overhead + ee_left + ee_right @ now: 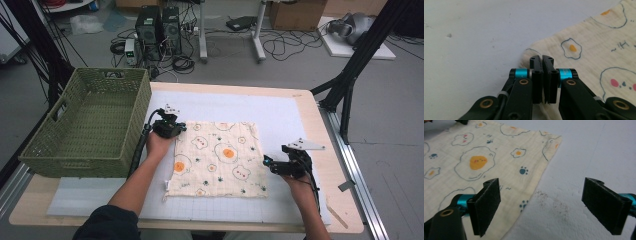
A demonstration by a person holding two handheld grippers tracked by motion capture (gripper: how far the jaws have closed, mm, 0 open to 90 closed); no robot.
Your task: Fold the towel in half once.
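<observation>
A cream cloth (220, 160) printed with fried eggs and bears lies flat on the white mat (280, 115). My left gripper (172, 127) is at the cloth's far left corner. In the left gripper view its jaws (542, 58) are pressed together, with the cloth's corner (531, 51) pinched at the tips. My right gripper (270, 162) hovers at the cloth's right edge, near the front corner. Its jaws (541, 202) stand wide open, one pad (486, 205) over the cloth (474, 157) and the other pad (606, 205) over the bare mat.
A green woven basket (75, 155) stands at the table's left side, close to my left gripper. The wooden table edge (335, 190) runs just right of my right hand. A dark speckled stain (549, 200) marks the mat beside the cloth.
</observation>
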